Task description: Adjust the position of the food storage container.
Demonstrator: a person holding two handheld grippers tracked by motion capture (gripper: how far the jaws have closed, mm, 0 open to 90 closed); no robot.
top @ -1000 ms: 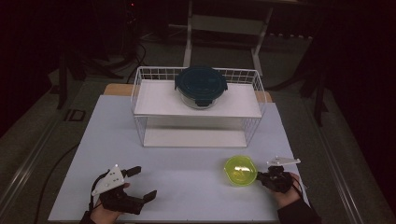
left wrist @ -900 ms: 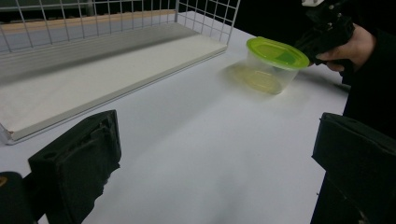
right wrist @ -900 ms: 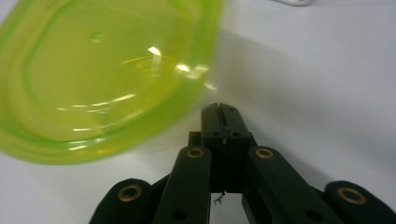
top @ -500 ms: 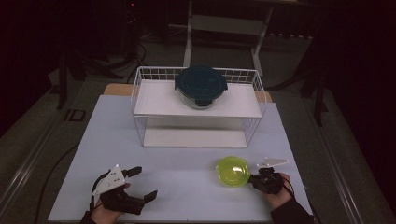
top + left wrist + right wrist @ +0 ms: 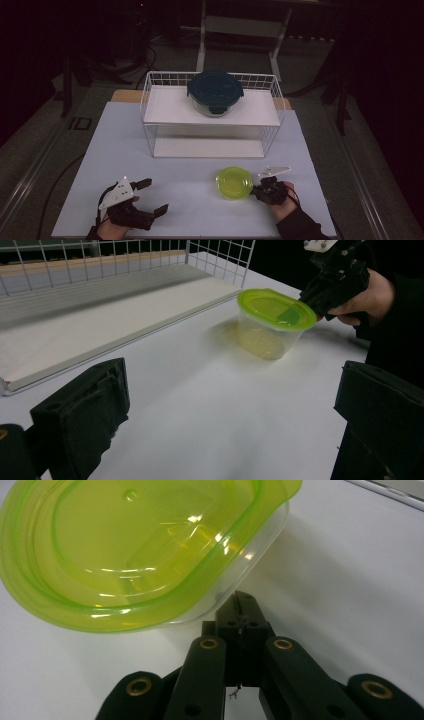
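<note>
A clear plastic container with a lime-green lid stands on the white table, in front of the wire rack. My right gripper is at the container's right side, shut on the rim under the lid's edge. In the left gripper view it pinches the lid's far edge, held by a hand. My left gripper rests open at the front left, nothing between its jaws, a good way left of the container.
A white wire rack with an upper and a lower shelf stands at the table's back. A dark blue-lidded glass bowl sits on its upper shelf. The rack's lower shelf lies bare. Dark floor surrounds the table.
My right gripper has moved left with the green-lidded container, toward the table's middle. The left gripper has stayed where it was.
</note>
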